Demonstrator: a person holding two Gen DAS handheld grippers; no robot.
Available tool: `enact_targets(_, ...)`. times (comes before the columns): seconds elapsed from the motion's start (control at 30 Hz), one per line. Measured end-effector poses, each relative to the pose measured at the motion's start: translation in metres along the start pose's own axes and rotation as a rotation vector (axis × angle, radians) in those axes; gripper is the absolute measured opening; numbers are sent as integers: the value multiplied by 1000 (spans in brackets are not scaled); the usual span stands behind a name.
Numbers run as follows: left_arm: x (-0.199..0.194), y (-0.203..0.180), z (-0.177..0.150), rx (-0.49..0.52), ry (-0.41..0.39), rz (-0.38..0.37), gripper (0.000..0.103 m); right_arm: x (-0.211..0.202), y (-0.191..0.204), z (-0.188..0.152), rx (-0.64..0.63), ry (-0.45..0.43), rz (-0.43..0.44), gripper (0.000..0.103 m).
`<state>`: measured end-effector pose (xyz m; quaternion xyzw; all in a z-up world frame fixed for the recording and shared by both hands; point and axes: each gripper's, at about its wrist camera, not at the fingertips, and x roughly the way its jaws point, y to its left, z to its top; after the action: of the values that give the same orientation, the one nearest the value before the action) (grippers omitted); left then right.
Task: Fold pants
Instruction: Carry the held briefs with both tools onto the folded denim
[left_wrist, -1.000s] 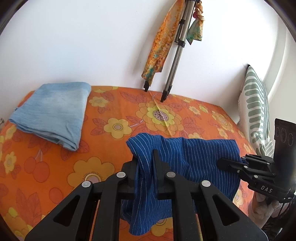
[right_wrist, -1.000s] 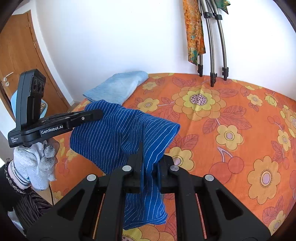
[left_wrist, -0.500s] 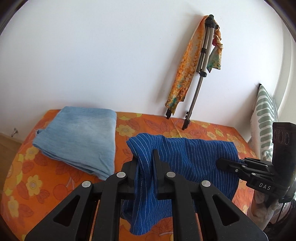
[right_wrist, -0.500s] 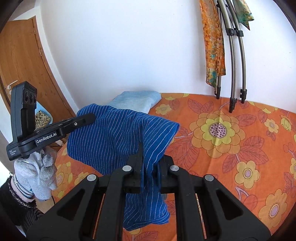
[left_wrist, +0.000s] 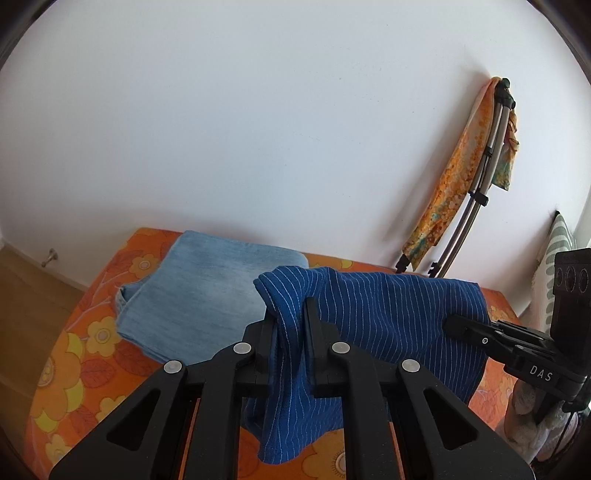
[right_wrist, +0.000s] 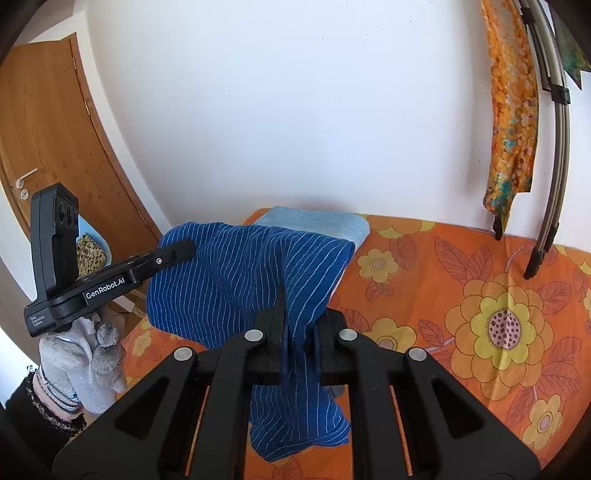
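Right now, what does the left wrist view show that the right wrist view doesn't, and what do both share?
Only the left wrist view: the green-striped pillow at the right edge, bare wooden floor beside the bed, and the right gripper clamped on the far corner of the cloth.

Only the right wrist view: the wooden door, a leopard-print item, and the gloved left hand.

Both: the blue striped pants held up between shut fingers, the folded light-blue garment, the orange floral bedcover, and the tripod with scarves.
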<state>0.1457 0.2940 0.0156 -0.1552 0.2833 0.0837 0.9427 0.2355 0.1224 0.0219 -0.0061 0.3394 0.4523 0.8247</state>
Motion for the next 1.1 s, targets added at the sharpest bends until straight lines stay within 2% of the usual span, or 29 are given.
enact_targets(0.2, 21, 29, 27, 28, -15, 68, 10, 55, 11, 36, 46, 1, 43, 10)
enact_targets(0.33, 41, 49, 41, 27, -7, 96, 10, 94, 11, 47, 78, 14, 50, 10)
enact_targets(0.67, 110, 89, 43, 15, 72, 166, 10, 189, -18, 40, 173, 96, 38, 10)
enact_targets(1.0, 163, 108, 36, -15, 127, 210, 11, 229, -41, 32, 194, 146, -32, 10)
enact_targets(1.03, 165, 109, 35, -20, 130, 221, 12, 231, -42, 31, 193, 152, -41, 11)
enact_targets(1.1, 168, 113, 36, -40, 140, 231, 14, 231, -44, 30, 198, 156, -61, 32)
